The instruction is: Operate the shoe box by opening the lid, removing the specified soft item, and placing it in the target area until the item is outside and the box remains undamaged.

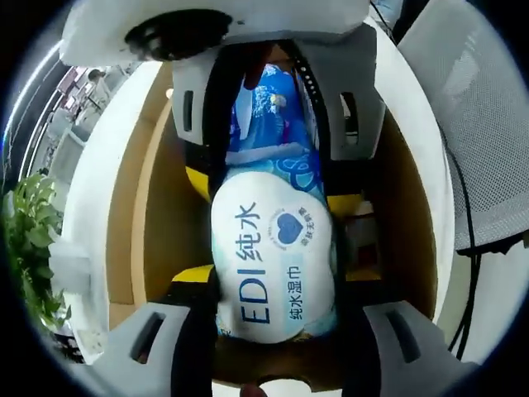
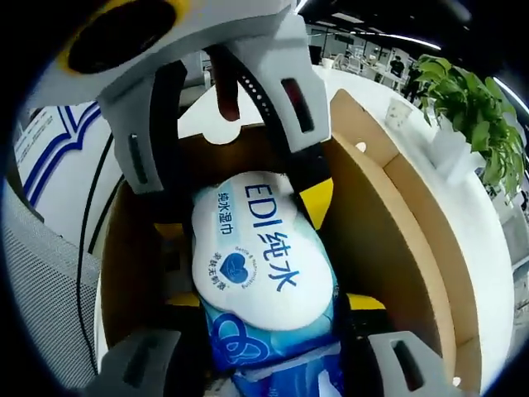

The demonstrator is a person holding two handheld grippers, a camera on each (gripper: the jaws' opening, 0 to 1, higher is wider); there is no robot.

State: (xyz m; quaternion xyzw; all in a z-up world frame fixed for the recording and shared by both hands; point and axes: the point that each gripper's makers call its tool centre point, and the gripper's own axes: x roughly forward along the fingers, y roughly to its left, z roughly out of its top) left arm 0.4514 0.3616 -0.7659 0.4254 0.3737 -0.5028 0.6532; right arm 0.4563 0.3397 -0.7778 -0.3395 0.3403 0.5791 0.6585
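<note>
Plant (image 1: 33,248) at far left, outside the box (image 1: 128,207); within the open box, the wipes pack (image 1: 273,265) lies lengthwise, clamped at one end by the left gripper (image 1: 273,339) and at the other by the right gripper (image 1: 269,124), each with a jaw on either flank. In the right gripper view the pack (image 2: 252,256) sits the same way between right gripper (image 2: 273,364) and left gripper (image 2: 240,132). Judgement: lift both ends level and straight up, grip light on the soft pack, keeping jaws off the cardboard walls (image 2: 388,231).
</note>
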